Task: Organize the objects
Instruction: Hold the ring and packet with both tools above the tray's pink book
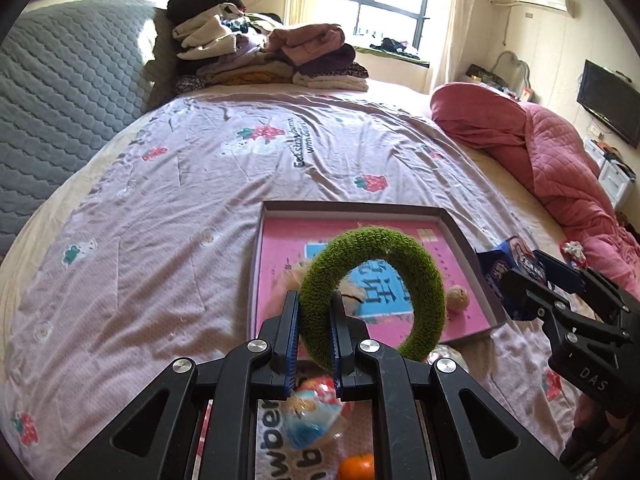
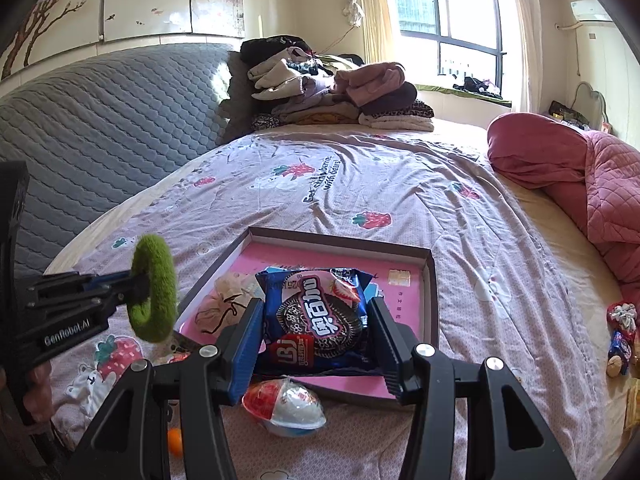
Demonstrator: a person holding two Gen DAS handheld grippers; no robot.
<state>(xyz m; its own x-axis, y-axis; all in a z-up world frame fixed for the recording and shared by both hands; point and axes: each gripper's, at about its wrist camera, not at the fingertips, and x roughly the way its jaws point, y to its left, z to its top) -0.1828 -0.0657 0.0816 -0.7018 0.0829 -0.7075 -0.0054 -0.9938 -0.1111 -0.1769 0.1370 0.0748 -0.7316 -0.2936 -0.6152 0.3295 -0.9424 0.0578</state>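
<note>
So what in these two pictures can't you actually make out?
- Pink book cover in the shallow grey box: left view, the fuzzy green ring held by the left gripper covers its title.
- Same cover: right view, the blue cookie packet in the right gripper hides it.
- Small orange ball: left view, cut by the bottom edge.
- Wrapped sweets: right view, too small.
</note>
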